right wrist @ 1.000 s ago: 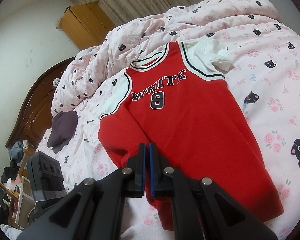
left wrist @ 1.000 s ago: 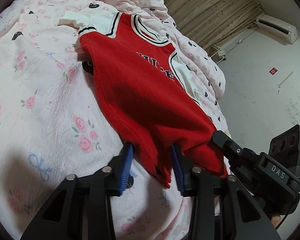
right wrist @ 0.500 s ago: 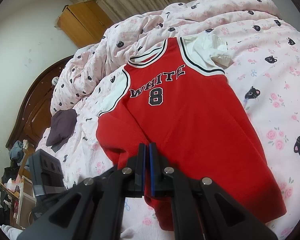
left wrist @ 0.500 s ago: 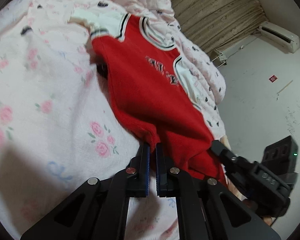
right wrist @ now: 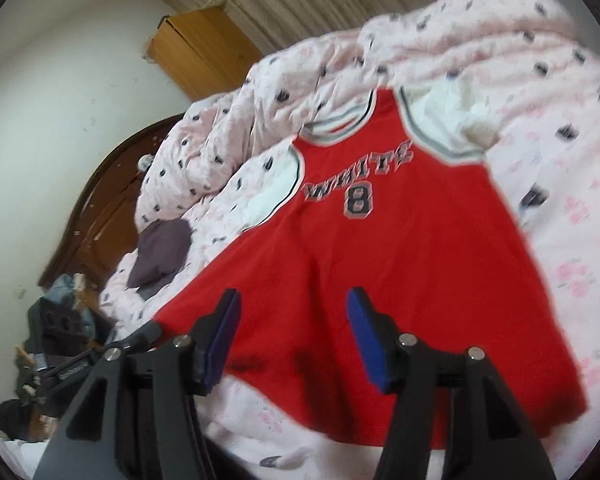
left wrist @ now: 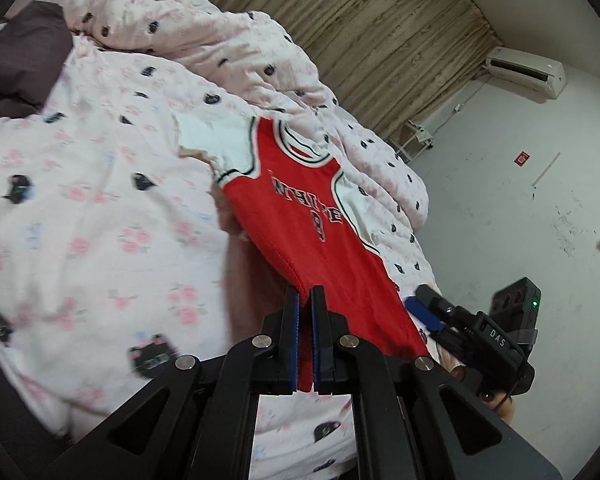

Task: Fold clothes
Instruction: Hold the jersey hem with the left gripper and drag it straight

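A red jersey (right wrist: 379,264) with white sleeves and "WHITE 8" on the chest lies spread on a pink quilt (right wrist: 559,128). In the left wrist view my left gripper (left wrist: 304,312) is shut on the jersey's (left wrist: 327,248) bottom hem corner and holds it lifted off the bed. My right gripper (right wrist: 294,328) is open and empty, its blue pads (right wrist: 363,328) spread just above the jersey's lower part. It also shows in the left wrist view (left wrist: 423,312), at the jersey's other bottom corner.
The quilt (left wrist: 80,220) is bunched up behind the jersey. A dark purple cloth (right wrist: 160,252) lies near the wooden headboard (right wrist: 100,208). A wooden cabinet (right wrist: 196,52) stands by the curtain. A white wall and air conditioner (left wrist: 523,72) are to the right.
My left gripper closed on the hem corner and lifted it, pulling the jersey taut. My right gripper, shut before, has opened and let go of the hem.
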